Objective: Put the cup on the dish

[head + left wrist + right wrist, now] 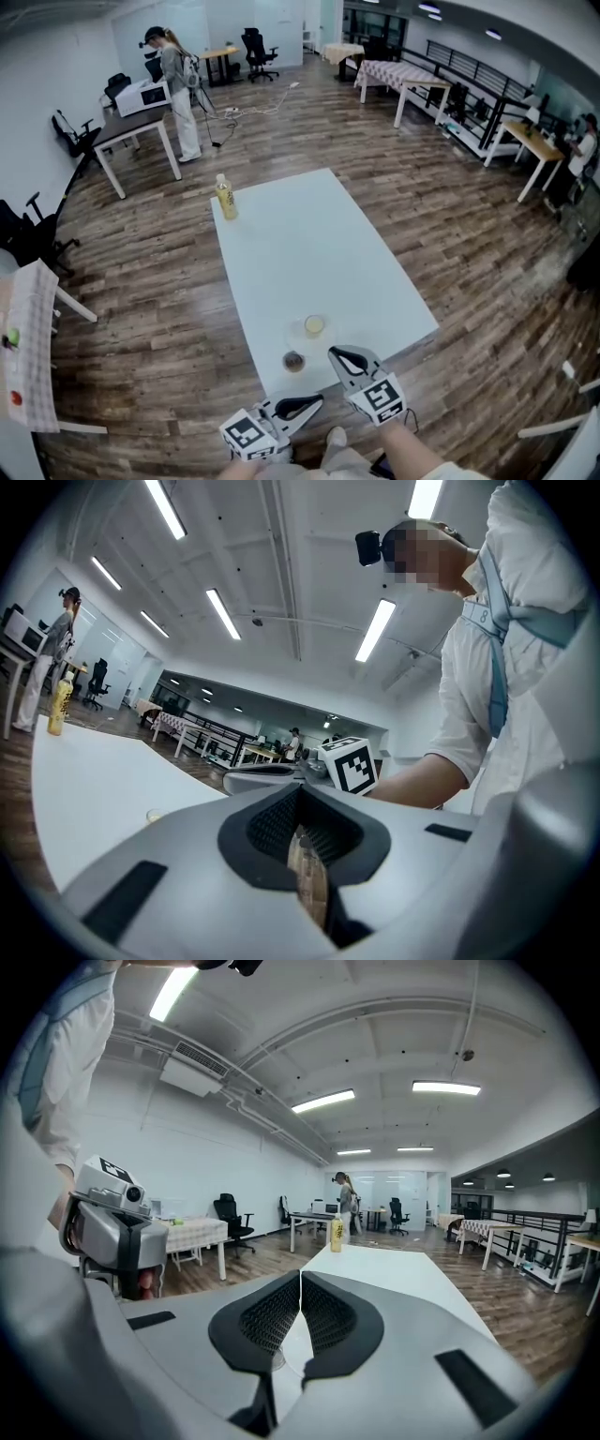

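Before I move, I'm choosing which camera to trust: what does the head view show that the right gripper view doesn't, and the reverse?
Only the head view: the small pale-yellow round piece and the small dark round piece on the near end of the white rectangular table, and the right gripper from outside. Only the right gripper view: its jaws close up, shut, nothing between them, and the ceiling light strips. Both: the table, the yellow drink bottle at its far end, the left gripper, the standing person in grey.

Left gripper (pixel 307 404): 2 jaws pressed together, nothing between them.
Right gripper (pixel 338 356): 2 jaws together, empty.
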`<state>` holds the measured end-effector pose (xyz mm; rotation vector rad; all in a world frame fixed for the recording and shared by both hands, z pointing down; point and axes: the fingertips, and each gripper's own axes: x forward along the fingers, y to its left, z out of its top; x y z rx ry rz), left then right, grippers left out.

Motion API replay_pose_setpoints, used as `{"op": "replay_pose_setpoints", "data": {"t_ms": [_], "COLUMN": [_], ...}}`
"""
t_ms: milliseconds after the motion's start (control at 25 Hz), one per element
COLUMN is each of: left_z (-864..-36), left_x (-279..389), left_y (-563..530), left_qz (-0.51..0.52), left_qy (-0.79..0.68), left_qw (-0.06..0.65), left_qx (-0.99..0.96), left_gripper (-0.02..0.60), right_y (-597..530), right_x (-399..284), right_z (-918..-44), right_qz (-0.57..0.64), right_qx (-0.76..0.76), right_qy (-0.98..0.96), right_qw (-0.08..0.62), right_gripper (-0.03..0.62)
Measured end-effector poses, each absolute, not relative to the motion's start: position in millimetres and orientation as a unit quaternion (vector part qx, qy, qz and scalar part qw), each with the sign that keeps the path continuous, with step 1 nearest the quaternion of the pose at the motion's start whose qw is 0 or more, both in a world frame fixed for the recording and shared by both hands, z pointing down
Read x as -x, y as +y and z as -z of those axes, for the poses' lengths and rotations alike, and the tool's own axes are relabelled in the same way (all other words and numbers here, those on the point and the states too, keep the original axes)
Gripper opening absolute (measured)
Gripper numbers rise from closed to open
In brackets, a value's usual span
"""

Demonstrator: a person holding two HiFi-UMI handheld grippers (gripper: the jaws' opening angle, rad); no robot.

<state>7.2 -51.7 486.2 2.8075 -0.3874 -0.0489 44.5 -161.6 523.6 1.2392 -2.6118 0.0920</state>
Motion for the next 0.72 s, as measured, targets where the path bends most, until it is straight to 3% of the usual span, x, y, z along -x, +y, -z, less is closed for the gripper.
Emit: {"op": "replay_pose_setpoints", "data": {"t_ms": [720], "left_z": [-448], "left_x": [-12], "left_y": [-21], "left_qz": [0.005], "left_qy": [-0.093], "left_qw": [0.101], "left_qx": [-0.991], "left_gripper": [0.002], "right_y": [-83], "right_x": [-42], "right_z": [-464], "right_qz": [-0.023], "right_qx": [-0.404], "right_qy": [-0.910], "right_qw": [0.089], "right_gripper": [0.032]}}
